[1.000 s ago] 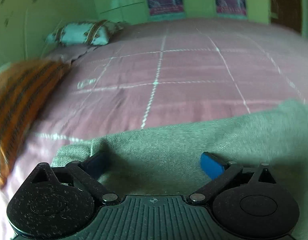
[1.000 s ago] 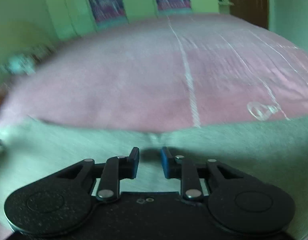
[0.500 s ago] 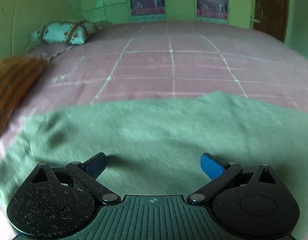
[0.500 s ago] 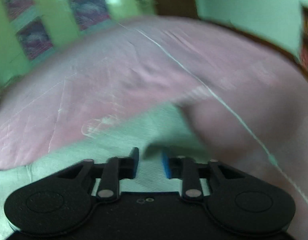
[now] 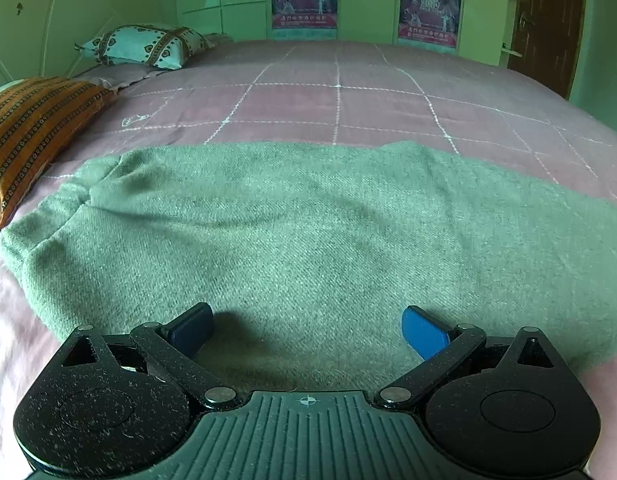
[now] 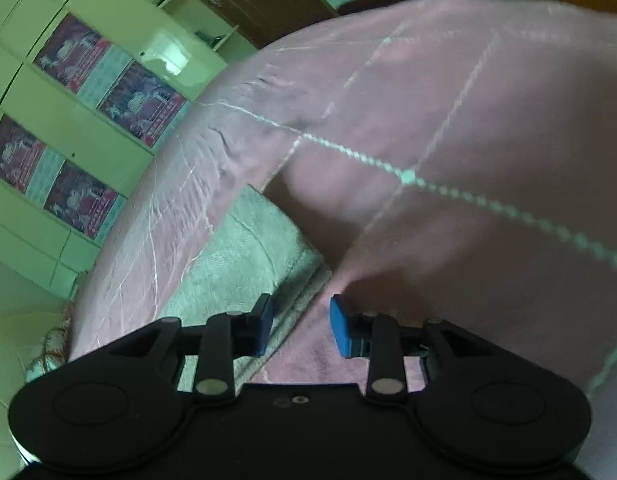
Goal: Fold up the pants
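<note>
While grey-green woollen pants (image 5: 308,232) fill the frame's centre on the pink quilted bedspread (image 5: 348,100), left gripper (image 5: 306,326) spread wide; right gripper (image 6: 301,326) parted, empty.

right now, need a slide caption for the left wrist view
Open left gripper poised over green pants spread on a pink checked bedspread.

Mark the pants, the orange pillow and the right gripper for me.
pants (image 5: 308,232), left wrist view, middle of the green fabric.
orange pillow (image 5: 24,132), left wrist view, its striped top.
right gripper (image 6: 301,326), right wrist view, gap between its fingers.
</note>
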Motion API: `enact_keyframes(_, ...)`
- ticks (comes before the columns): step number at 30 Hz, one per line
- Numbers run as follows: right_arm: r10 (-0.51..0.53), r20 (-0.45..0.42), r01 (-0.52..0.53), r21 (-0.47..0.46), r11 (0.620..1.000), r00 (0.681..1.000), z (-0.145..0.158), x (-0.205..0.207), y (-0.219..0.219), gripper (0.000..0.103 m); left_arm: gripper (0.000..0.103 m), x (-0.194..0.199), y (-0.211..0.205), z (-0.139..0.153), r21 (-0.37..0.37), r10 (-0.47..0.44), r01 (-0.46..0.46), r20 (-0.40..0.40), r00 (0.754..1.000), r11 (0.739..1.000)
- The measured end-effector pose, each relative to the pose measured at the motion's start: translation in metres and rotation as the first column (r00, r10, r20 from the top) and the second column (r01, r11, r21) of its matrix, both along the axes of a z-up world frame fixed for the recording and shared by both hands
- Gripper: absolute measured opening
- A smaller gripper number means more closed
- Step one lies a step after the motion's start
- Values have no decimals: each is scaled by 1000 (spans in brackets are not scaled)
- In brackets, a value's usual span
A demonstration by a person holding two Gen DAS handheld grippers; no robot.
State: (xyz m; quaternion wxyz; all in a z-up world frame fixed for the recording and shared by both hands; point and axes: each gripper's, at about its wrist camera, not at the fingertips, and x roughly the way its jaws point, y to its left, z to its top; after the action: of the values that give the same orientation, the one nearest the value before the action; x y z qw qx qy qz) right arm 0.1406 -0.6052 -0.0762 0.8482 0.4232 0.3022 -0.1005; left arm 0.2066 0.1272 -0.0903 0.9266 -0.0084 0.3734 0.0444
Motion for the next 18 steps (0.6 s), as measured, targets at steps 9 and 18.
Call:
enact_keyframes(9,19,35,-18,-29,999,999,12,4,8,0,103,-4,-2,-5,1,-1,1,8,1000,1000)
enact_keyframes(18,49,-35,-51,-59,997,998,9,12,6,3,103,-7,-3,-8,10,-3,3,21,1000,1000)
